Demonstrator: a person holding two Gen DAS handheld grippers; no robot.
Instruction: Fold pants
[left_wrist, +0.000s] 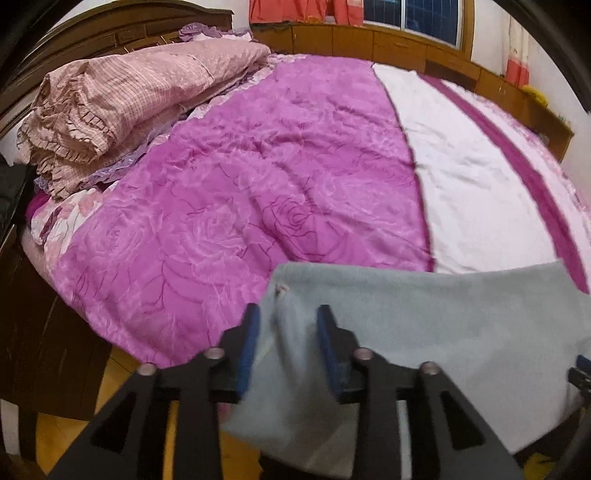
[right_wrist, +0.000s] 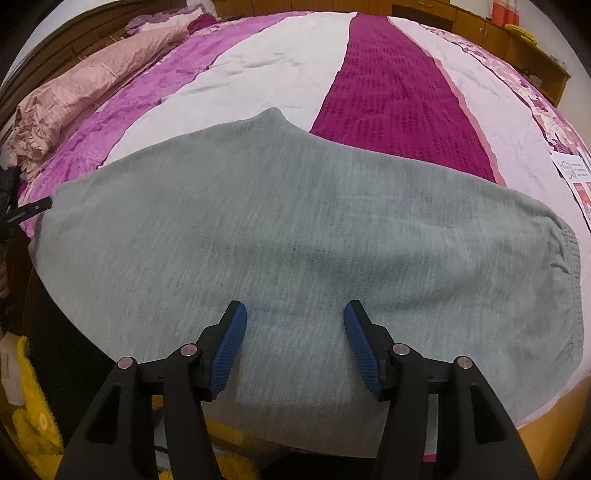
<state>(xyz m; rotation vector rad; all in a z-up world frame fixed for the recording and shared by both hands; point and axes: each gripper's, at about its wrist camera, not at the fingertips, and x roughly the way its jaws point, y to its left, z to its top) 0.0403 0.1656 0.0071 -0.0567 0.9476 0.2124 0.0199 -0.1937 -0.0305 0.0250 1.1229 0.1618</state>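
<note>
Grey fleece pants (right_wrist: 295, 236) lie spread across the near edge of the bed, waistband at the right (right_wrist: 569, 295). Part of them hangs over the bed's edge. My right gripper (right_wrist: 295, 314) is open, its blue pads above the pants' near middle, holding nothing. In the left wrist view the pants (left_wrist: 443, 332) fill the lower right. My left gripper (left_wrist: 288, 314) is open with its jaws either side of the pants' left end, where a small pink mark (left_wrist: 282, 290) shows. The left gripper's tip also shows in the right wrist view (right_wrist: 35, 210) at the pants' left end.
The bed has a pink rose-pattern cover (left_wrist: 240, 184) with white (right_wrist: 258, 62) and magenta (right_wrist: 399, 92) stripes. A folded pink quilt (left_wrist: 122, 103) lies at the far left by the wooden headboard. Papers (right_wrist: 576, 177) lie at the right edge. Wooden cabinets (left_wrist: 369, 44) line the far side.
</note>
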